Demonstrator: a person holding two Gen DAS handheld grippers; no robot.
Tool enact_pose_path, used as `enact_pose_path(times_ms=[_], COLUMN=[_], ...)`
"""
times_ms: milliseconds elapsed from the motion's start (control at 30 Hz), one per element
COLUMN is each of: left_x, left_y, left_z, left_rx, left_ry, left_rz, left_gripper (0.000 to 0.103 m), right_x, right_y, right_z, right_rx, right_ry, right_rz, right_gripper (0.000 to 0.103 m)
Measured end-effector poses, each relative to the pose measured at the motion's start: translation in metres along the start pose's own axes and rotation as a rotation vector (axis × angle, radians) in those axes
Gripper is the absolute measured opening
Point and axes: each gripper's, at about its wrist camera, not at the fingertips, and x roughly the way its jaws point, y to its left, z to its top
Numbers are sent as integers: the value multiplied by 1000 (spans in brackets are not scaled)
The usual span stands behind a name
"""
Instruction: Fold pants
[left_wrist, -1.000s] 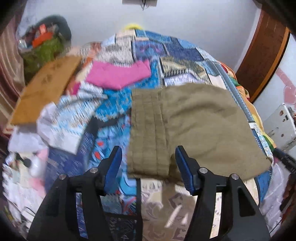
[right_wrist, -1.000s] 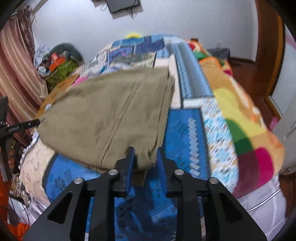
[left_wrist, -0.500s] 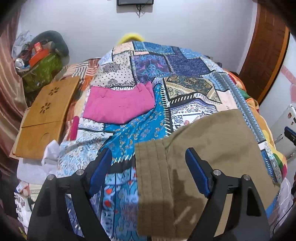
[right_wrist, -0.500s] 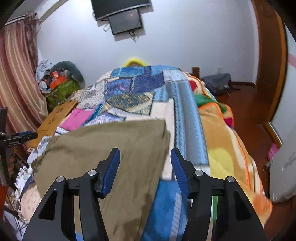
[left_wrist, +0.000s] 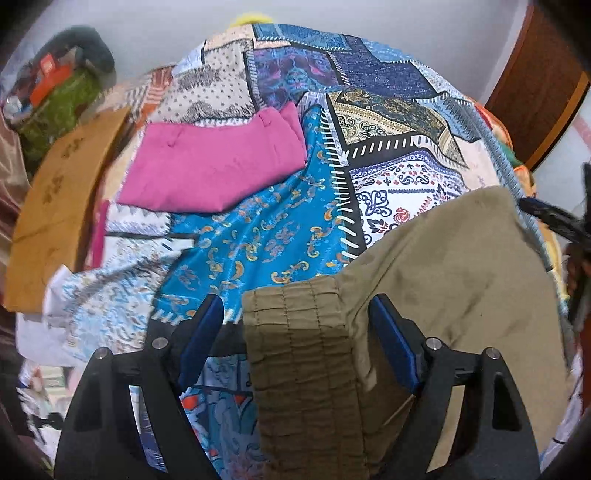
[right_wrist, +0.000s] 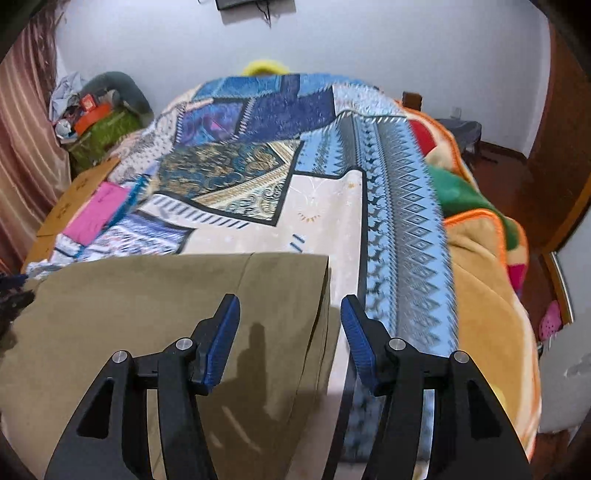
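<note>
The olive pants (left_wrist: 443, 280) lie folded on the bed's patchwork bedspread (left_wrist: 388, 110), at its near edge. The left tongs (left_wrist: 297, 332) stand apart, empty, straddling the ribbed waistband (left_wrist: 299, 354); whether the blue pads touch the cloth is unclear. The right tongs (right_wrist: 290, 343) are also spread wide, hanging over the pants' far right corner (right_wrist: 314, 266), gripping nothing. A folded pink garment (left_wrist: 214, 170) rests farther up the bed, well apart from the pants. A wooden board (left_wrist: 55, 206) lies along the bed's left side, and an orange blanket (right_wrist: 487, 295) drapes the right side.
</note>
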Motion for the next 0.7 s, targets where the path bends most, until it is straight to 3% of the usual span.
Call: enact_pose_path(times_ms=[167, 200, 267, 333, 567, 700], left_x=[2, 2, 2, 4, 7, -19], left_y=[9, 10, 14, 21, 37, 9], left_z=[2, 2, 4, 3, -3, -1], left_rx=[-37, -37, -49, -87, -221, -115], left_ry=[8, 0, -15, -29, 2, -29], left_rz=[-55, -47, -37, -33, -86, -32], left_gripper=[82, 82, 82, 82, 82, 82], right_x=[32, 36, 46, 57, 58, 33], right_y=[-10, -10, -9, -6, -1, 11], right_z=[13, 13, 13, 8, 6, 14], right_rx=[63, 68, 50, 21, -9, -57], right_ry=[33, 38, 64, 85, 91, 86], right_rz=[30, 35, 18, -11, -58, -108], right_gripper=[51, 46, 16, 8, 7, 10])
